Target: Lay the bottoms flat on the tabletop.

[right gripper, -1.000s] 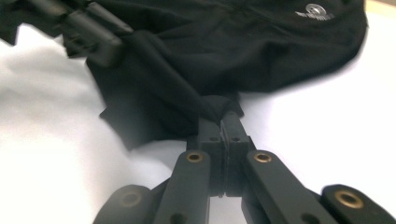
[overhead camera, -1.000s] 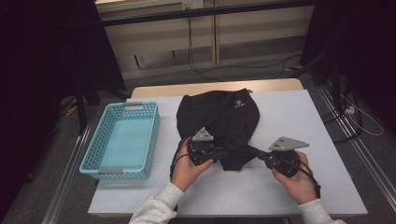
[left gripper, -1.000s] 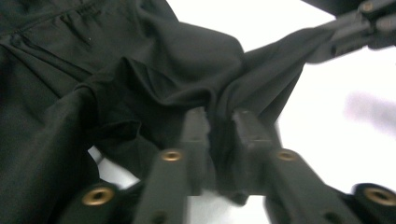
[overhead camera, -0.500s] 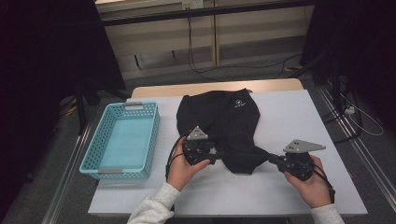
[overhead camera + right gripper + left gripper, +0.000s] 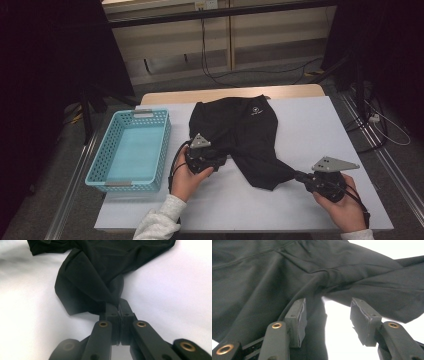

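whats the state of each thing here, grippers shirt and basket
left gripper: jaws apart after opening then closing a little, a fold of cloth between them, not pinched
right gripper: shut on shirt corner
shirt: black, rumpled, flat on table, one corner pulled out right
basket: upright, empty

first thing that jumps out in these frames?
The black garment spread mid-table, one corner pulled out toward the near right by the right gripper, whose jaws are clamped on the cloth. The left gripper sits at its near left edge, jaws apart. A turquoise basket stands left.
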